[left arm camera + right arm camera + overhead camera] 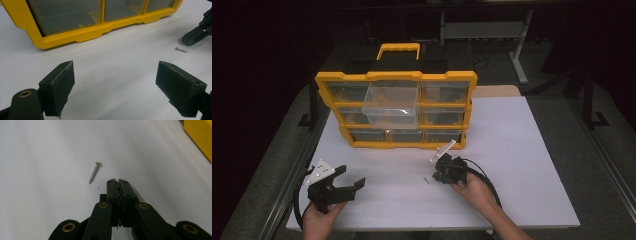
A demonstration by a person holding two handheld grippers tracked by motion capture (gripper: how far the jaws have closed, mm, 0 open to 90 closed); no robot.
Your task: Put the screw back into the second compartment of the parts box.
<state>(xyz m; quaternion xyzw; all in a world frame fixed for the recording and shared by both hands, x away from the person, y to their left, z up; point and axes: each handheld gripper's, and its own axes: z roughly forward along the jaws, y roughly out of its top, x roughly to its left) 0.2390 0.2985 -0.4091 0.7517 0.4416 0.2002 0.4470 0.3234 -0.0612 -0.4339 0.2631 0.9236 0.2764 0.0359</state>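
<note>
Lying loose on the white surface [522, 150], the small silver screw [94, 172] rests just ahead of the right tool [117, 180] and a little to one side of its tips, apart from them. The right tool's jaws are pressed together with nothing between them; in the high view the right tool [435, 176] sits low over the surface in the person's right hand [472, 192], with the screw [426, 181] just beside its tips. The left tool [115, 77] stands wide, bare surface between its two pads, held in the left hand [318, 220] near the front left corner. From the left gripper view the screw [181, 49] lies well off to the right. Behind both stands the yellow organizer [394, 107], upright, one clear drawer [393, 102] pulled forward from its upper middle slot.
</note>
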